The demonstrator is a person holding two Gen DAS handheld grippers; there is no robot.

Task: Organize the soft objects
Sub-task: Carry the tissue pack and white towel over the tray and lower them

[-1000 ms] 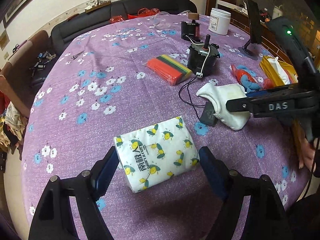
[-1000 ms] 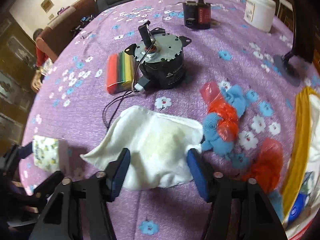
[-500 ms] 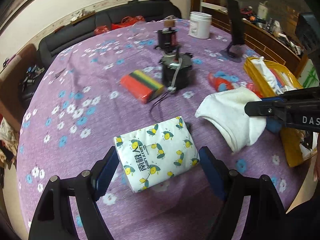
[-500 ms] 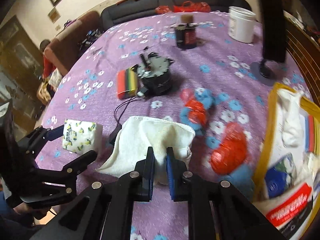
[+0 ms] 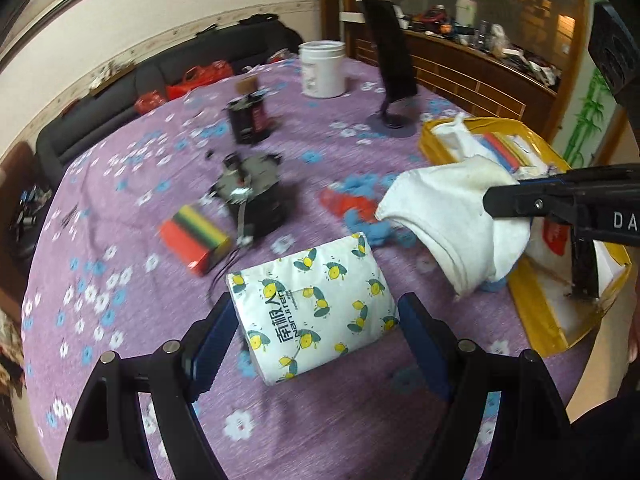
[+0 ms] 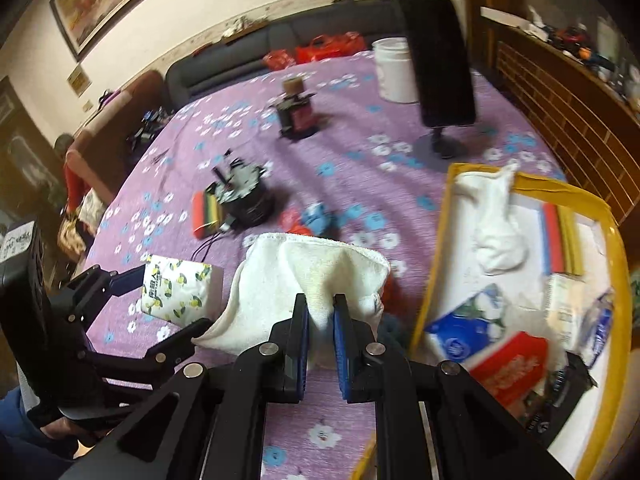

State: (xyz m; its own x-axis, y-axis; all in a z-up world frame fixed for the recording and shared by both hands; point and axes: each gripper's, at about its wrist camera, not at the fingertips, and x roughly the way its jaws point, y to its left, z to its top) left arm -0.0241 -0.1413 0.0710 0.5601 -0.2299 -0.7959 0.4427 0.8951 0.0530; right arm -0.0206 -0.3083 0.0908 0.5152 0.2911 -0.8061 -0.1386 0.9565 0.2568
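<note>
My left gripper [image 5: 316,320] is shut on a tissue pack [image 5: 314,312] printed with lemons and holds it above the purple tablecloth; it also shows in the right wrist view [image 6: 176,290]. My right gripper [image 6: 321,312] is shut on a white towel [image 6: 308,276], lifted off the table just left of the yellow-rimmed bin [image 6: 436,248]. The towel [image 5: 452,220] hangs from that gripper in the left wrist view. The bin [image 5: 532,300] holds another white cloth [image 6: 496,216], tissue packs and sponges.
On the table lie a striped sponge [image 5: 194,240], a black motor with a wire [image 5: 256,196], red and blue soft items [image 5: 356,204], a small black-red device [image 5: 250,116], a white jar [image 5: 322,68] and a black phone stand [image 5: 392,68].
Both grippers rose and moved right toward the yellow bin. The towel hangs higher off the table. The tissue pack stays gripped in the left gripper.
</note>
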